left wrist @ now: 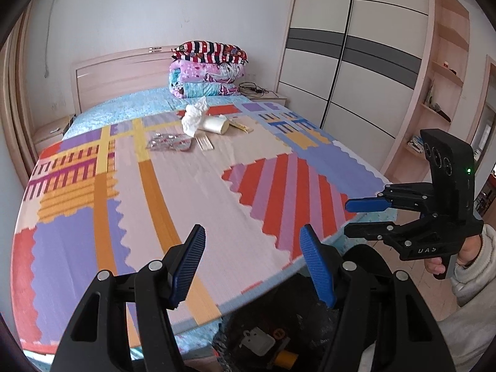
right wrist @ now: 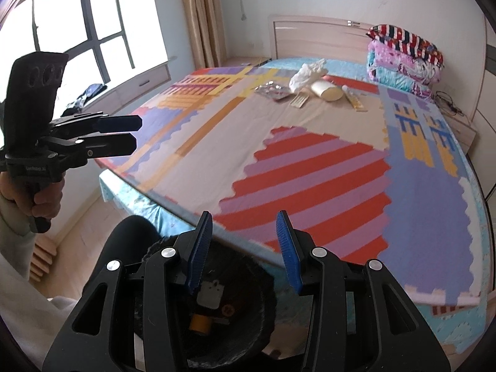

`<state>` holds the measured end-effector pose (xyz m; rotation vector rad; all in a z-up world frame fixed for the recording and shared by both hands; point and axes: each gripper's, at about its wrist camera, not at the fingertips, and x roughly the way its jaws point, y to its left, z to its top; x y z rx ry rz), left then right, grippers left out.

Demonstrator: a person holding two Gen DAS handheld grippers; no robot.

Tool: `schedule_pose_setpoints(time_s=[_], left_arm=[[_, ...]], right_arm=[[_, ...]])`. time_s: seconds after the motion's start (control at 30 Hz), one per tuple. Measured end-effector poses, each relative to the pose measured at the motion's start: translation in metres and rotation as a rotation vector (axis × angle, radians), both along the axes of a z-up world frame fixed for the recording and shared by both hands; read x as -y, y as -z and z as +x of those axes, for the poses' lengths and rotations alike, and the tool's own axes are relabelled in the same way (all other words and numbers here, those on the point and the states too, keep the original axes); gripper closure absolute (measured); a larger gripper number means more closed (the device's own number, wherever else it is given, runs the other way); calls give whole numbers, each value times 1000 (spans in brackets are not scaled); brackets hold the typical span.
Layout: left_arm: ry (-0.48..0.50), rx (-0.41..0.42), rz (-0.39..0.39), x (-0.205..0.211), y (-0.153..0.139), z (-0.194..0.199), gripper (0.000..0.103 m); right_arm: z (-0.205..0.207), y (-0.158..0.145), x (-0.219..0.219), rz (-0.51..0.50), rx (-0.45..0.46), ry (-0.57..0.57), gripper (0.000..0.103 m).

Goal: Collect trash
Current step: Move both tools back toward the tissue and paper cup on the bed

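Trash lies on the far half of the bed: crumpled white tissue, a cream paper cup on its side, a silvery wrapper, wooden sticks and a yellow packet. A black-lined bin stands at the foot of the bed, holding a white item and a yellow one. My left gripper is open and empty above the bin. My right gripper is open and empty beside it.
The bed carries a colourful patchwork cover and stacked folded quilts at the headboard. A sliding wardrobe and shelves stand right of the bed. A window and curtain are on the left. Nightstands flank the headboard.
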<state>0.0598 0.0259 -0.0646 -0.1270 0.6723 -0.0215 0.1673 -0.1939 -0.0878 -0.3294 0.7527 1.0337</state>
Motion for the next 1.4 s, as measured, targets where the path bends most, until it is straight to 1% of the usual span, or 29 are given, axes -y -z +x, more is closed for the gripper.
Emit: schedule_pose_setpoints(time_s=[0.4,0.6,0.77,1.07,1.2,1.4], left_arm=[[-6,24,33,-20,-18,41,42],[-10,36,55,-34,-27,73,42],[-18,42,69,-48,-33,105,42],[-23,36,67,-75,-29,166,42],[-38,22,46,-87,-22,191,42],[-43,0,37,-98,-7,221,43]], right_arm=[[47,-16,-8,22,52,56,60],[80,-22,-20,21,79,84,60],[112,-23,-33,22,79,112,60],[164,-17,-59,4,66,146,60],[181,-13,-72,11,48,151,60],[204,-6,-91,-15,44,164,60]])
